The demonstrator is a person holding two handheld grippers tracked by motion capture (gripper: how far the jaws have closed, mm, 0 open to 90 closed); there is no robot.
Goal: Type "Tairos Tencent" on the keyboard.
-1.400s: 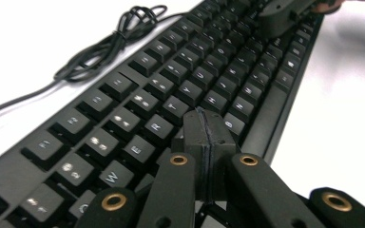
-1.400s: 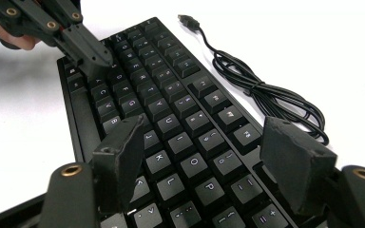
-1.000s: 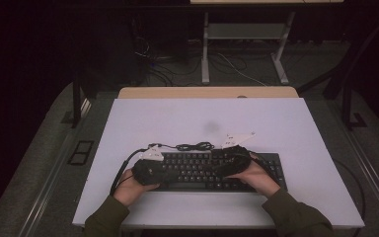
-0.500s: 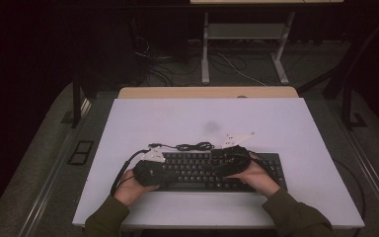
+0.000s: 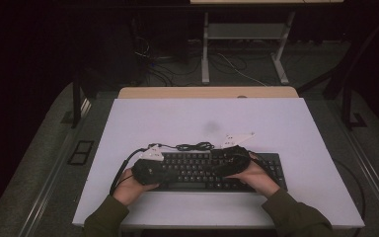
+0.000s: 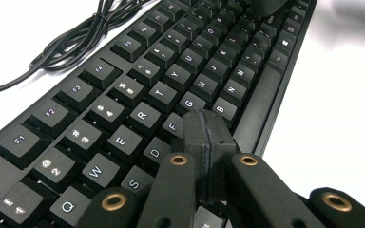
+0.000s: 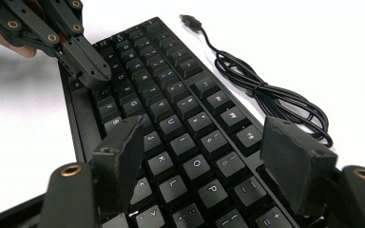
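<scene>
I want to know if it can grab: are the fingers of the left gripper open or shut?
Shut. In the left gripper view the left gripper has its two fingers pressed together, with no gap, over the keyboard near the G key.

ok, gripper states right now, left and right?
Left gripper: closed, empty, tips over the black computer keyboard.
Right gripper: open, empty, above the keys.

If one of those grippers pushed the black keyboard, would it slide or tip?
The keyboard would probably slide, not tip: it lies low and flat on the smooth table. It looks rigid. Its bundled cable is floppy and would likely trail behind.
</scene>
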